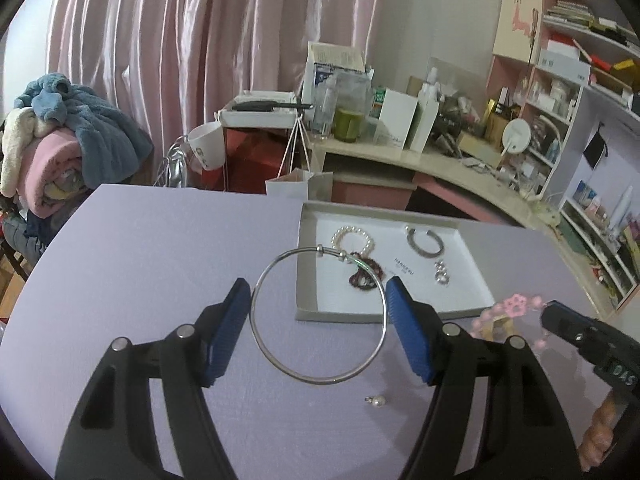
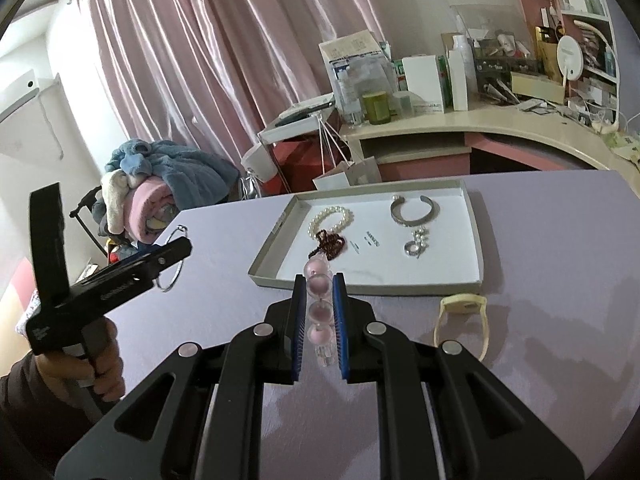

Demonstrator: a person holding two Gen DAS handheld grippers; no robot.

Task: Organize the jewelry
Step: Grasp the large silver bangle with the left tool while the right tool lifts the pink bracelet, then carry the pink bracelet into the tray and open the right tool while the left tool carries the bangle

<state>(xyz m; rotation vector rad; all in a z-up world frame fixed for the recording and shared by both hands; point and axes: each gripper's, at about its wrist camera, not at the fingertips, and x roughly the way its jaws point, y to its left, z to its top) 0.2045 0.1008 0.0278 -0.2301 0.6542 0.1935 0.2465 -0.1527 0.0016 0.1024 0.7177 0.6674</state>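
Observation:
My left gripper (image 1: 318, 286) is shut on a large silver bangle (image 1: 320, 380), its blue pads pressing the ring's two sides; the bangle hangs above the lilac table (image 1: 160, 248). In the right wrist view this bangle (image 2: 173, 276) shows beside the left gripper (image 2: 180, 248). My right gripper (image 2: 319, 276) is shut on a pink bead bracelet (image 2: 319, 312), held upright between the pads. Ahead lies a shallow grey tray (image 2: 400, 289) holding a pearl bracelet (image 2: 332, 218), a dark red beaded piece (image 2: 330, 242), a silver cuff (image 2: 414, 210) and small silver rings (image 2: 416, 244).
A small pearl pendant (image 1: 376, 400) lies on the table below the bangle. A cream band (image 2: 460, 320) rests right of my right gripper, near the tray's front rim. Behind the table are a cluttered desk (image 1: 440, 160), shelves, pink curtains and a pile of blankets (image 1: 60, 140).

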